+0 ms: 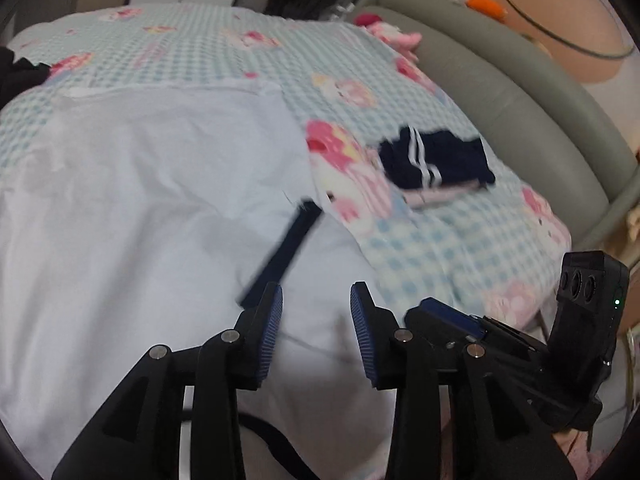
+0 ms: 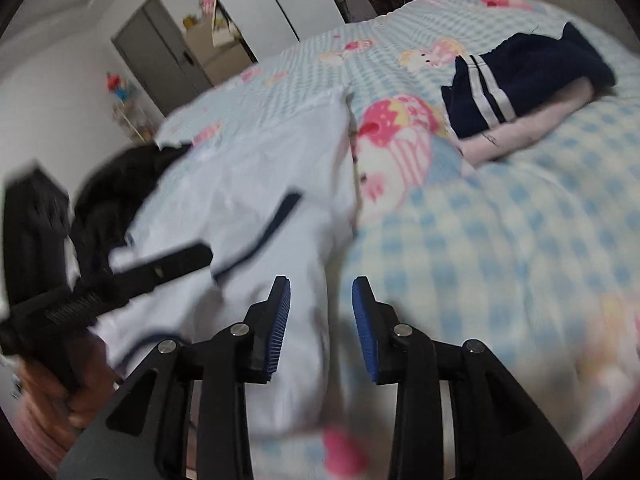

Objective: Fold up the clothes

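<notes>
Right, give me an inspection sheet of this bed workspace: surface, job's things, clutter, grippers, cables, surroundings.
Surface: bed cover, blue-and-white check with pink cartoon prints, rumpled.
Job's things: white garment spread flat on the cover, a navy trim strip across it; folded stack, navy garment with white stripes lying on top of a pale pink garment, to its right.
Clutter: black clothing at the white garment's left edge; pink plush toy at the headboard.
Grippers: left gripper open, nothing between its pads, above the white garment; right gripper open, empty, over the garment's right edge.
Cables: nothing seen.
Surroundings: grey padded headboard, door, white walls.
</notes>
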A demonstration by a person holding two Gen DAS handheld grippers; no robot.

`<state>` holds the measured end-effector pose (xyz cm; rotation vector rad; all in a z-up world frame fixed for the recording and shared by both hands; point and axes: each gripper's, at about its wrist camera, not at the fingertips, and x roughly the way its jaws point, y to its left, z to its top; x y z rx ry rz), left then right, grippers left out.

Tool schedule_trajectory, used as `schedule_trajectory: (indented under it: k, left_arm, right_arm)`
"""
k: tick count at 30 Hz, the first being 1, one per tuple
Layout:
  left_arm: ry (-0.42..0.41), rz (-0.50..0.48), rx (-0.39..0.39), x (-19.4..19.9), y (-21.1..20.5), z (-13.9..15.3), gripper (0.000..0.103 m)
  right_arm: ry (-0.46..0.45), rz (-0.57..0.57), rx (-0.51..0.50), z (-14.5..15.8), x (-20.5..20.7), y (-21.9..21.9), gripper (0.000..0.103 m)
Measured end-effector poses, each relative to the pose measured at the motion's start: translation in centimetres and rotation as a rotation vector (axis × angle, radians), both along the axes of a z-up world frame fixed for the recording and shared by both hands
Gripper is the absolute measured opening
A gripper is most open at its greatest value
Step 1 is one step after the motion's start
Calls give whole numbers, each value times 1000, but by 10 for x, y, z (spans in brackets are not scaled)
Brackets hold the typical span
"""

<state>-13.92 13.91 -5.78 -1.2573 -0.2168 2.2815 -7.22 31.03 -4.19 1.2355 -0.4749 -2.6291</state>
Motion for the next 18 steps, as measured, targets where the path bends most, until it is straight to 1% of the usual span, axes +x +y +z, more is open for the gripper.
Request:
schedule_trajectory:
  k: [2, 4, 5, 6, 8, 9, 11, 12, 14, 15, 16, 18]
  left_arm:
    - [-21, -20, -49, 6, 9, -15, 37]
    - [-60, -15, -91, 7, 10, -32, 36]
    - [-64, -9, -97, 9, 7, -34, 34]
    - [-49, -6, -67, 13, 3, -29, 30]
    - [-19, 0, -7, 22, -6, -20, 30]
    - [-5, 3, 23, 27, -11, -16, 31]
    - [37, 4, 93, 41, -18, -6, 31]
    - [51, 5, 99, 48, -20, -4, 31]
    - [15, 6, 18, 54, -17, -16, 31]
    - [-11, 6, -23, 57, -17, -24, 31]
    - [-41, 9, -53, 59, -17, -32, 30]
    - [-77, 2, -72, 68, -25, -41, 30]
  right_arm:
    - [-60, 24, -19, -12, 7, -5, 33]
    - [-140, 28, 37, -26, 8, -11, 32]
    - [-153, 26, 80, -30, 9, -13, 30]
    - [-151, 19, 93, -29, 13, -12, 30]
    - [-145, 4, 115, -27, 20, -10, 30]
    - [-125, -6, 105, -24, 25, -8, 31]
    - [-47, -12, 59, -11, 36, -6, 35]
    - [8, 0, 55, -2, 40, -10, 35]
    - [46, 15, 154, 8, 43, -28, 36]
    - [17, 14, 208, 3, 41, -36, 36]
    - [-20, 18, 221, -4, 40, -41, 36]
    - [-76, 12, 213, -13, 43, -38, 35]
